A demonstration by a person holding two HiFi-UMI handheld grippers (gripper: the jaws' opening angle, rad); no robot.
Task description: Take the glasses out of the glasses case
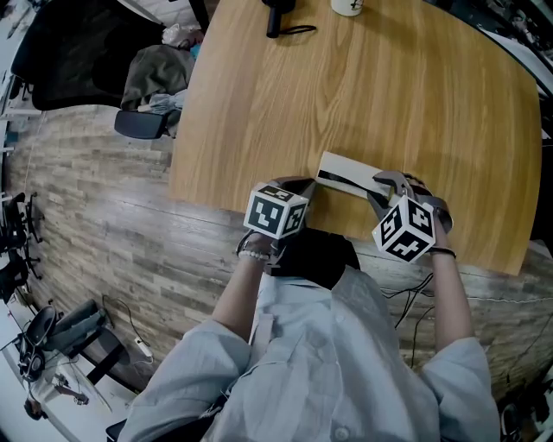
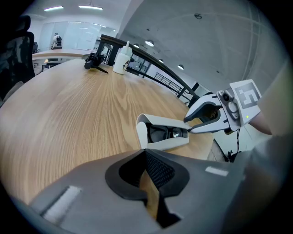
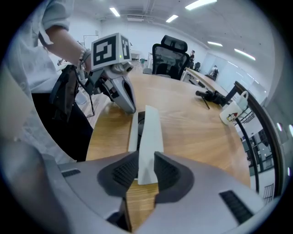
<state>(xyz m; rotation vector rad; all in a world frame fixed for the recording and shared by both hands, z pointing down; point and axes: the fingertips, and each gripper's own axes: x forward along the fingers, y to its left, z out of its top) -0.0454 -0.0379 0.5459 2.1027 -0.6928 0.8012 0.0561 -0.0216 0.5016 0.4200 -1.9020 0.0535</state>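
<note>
A white glasses case (image 1: 344, 175) lies open near the front edge of the wooden table (image 1: 363, 95). In the left gripper view its lid (image 2: 161, 120) stands raised, and dark glasses (image 2: 164, 134) rest inside. My right gripper (image 3: 145, 171) is shut on the free end of the lid (image 3: 149, 132), with a pad pressing on each side. From the left gripper view, the right gripper (image 2: 188, 128) pinches the lid's right end. My left gripper (image 1: 302, 186) sits at the case's left end, shut, with nothing between its fingers. Whether it touches the case I cannot tell.
A white mug (image 1: 347, 7) and a black device with a strap (image 1: 278, 17) stand at the far edge. A white bottle (image 2: 122, 57) is beside them. An office chair (image 1: 143, 125) with clothes on it sits left of the table. The person's body is against the near edge.
</note>
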